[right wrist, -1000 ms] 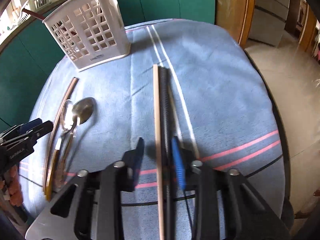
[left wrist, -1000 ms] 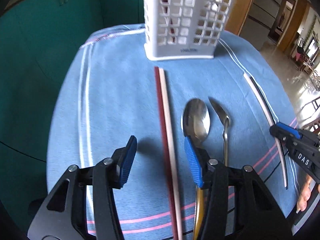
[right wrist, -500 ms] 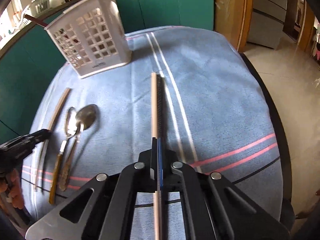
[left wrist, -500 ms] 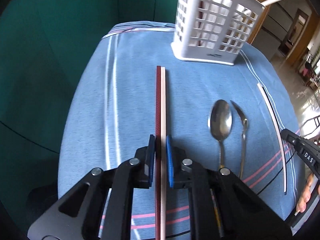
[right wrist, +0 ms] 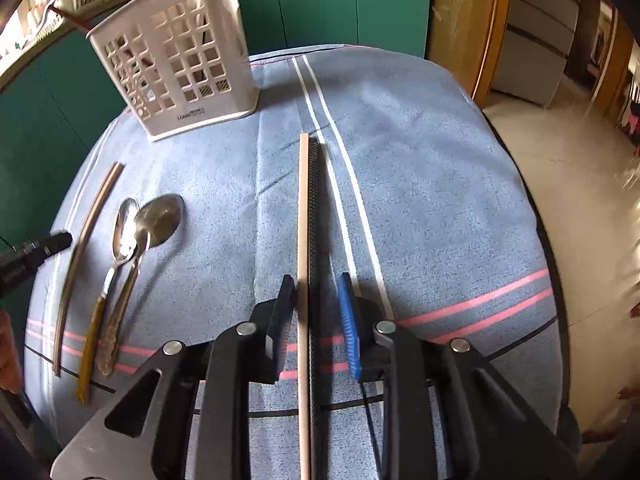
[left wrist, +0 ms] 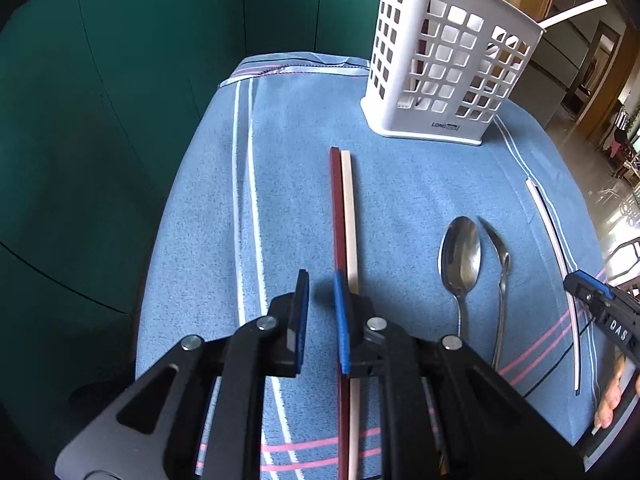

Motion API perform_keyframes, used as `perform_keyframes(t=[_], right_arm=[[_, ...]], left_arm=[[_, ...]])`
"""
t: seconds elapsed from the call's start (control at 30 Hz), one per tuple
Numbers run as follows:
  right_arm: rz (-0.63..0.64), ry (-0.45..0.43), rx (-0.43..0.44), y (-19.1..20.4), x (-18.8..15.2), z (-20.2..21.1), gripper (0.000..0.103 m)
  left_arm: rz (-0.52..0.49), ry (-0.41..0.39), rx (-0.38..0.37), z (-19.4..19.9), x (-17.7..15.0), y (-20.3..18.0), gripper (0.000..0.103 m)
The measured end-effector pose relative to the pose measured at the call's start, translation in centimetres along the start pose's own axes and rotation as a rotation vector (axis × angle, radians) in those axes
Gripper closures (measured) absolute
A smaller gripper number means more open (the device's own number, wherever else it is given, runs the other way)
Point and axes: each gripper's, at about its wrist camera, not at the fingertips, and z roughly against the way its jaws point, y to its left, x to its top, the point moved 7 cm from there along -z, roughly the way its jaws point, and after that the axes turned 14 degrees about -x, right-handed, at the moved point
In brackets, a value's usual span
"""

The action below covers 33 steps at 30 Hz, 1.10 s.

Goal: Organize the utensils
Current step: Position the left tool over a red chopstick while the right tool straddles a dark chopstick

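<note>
Between the right fingers lie a tan stick and a black stick, side by side and touching along their length on the blue striped cloth that covers the desk. These fingers are opening. Both pads stand clear of the pair, with a sliver of cloth showing on either side, so nothing is gripped.

Well to the left, past two spoons, a red stick and a cream stick lie flat and pressed together, pointing toward the basket. The left fingers are nearly closed, with only a narrow gap between the pads. Bare cloth shows through that gap. The red and cream pair runs under the right-hand finger rather than between the two, so these fingers hold nothing either.

The large spoon and small spoon lie between the two pairs of sticks, bowls toward the basket and close together. From the right wrist view their handles look amber and silver.

A white slotted basket stands upright at the far end of the cloth, and a white stick leans out over its rim. Other dark shapes show through the slots, too unclear to name. Green cabinets stand behind the desk.
</note>
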Motion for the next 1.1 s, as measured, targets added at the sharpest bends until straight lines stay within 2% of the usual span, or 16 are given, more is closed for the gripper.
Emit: perform_keyframes(t=[0.1, 0.27, 0.37, 0.47, 0.6, 0.77, 0.87, 1.1], right_arm=[[-0.039, 0.000, 0.019, -1.0, 0.2, 0.2, 0.079], [-0.047, 0.004, 0.002, -1.8, 0.2, 0.1, 0.079], [-0.047, 0.003, 0.003, -1.9, 0.2, 0.1, 0.079], [-0.045, 0.002, 0.002, -1.9, 0.2, 0.1, 0.077], [-0.050, 0.003, -0.004, -2.2, 0.2, 0.0, 0.073], [-0.063, 0.007, -0.004, -2.7, 0.2, -0.1, 0.072], [-0.055, 0.015, -0.050, -3.1, 0.1, -0.4, 0.072], [-0.037, -0.004, -0.017, -2.7, 0.0, 0.3, 0.072]], left_arm=[[-0.016, 0.002, 0.004, 0.0, 0.1, -0.2, 0.089], [-0.055, 0.017, 0.043, -0.6, -0.1, -0.5, 0.087], [-0.041, 0.040, 0.027, -1.0, -0.3, -0.2, 0.084], [-0.077, 0.034, 0.062, -1.0, -0.3, -0.7, 0.084], [-0.075, 0.030, 0.063, -0.8, -0.4, -0.7, 0.084], [-0.073, 0.028, 0.061, -0.5, -0.6, -0.7, 0.084], [-0.075, 0.026, 0.065, -0.6, -0.6, -0.7, 0.083], [-0.074, 0.026, 0.065, -0.8, -0.5, -0.6, 0.083]])
